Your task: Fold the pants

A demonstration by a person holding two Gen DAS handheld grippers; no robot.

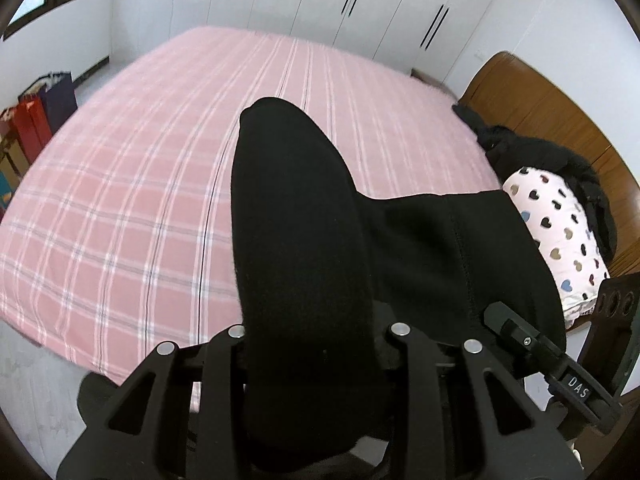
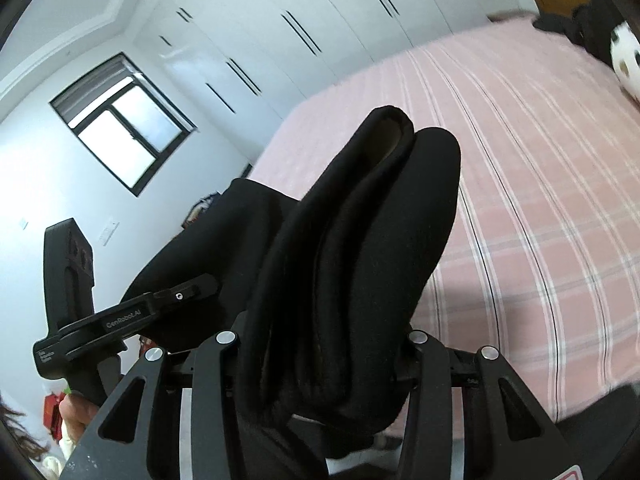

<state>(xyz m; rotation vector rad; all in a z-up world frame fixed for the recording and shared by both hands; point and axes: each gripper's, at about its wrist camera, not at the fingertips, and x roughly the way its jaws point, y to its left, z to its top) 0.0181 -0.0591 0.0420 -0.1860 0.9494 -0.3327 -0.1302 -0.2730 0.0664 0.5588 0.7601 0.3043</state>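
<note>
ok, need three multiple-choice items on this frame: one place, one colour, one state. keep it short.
1. Where is the heart-print pillow?
A. by the wooden headboard
B. on the floor
C. under the window

2. What colour is the bed sheet?
A. blue
B. pink plaid
C. plain white

3. What is the left tool doing?
A. open, holding nothing
B. shut on the pants
C. gripping a bag

Key: 1 A, the pillow lies against the headboard. 2 B, the sheet shows pink checks. 3 B, the left tool clamps the black pants.

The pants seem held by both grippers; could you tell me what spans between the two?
Only the black pants span from the left gripper to the right gripper, shown in the left wrist view.
</note>
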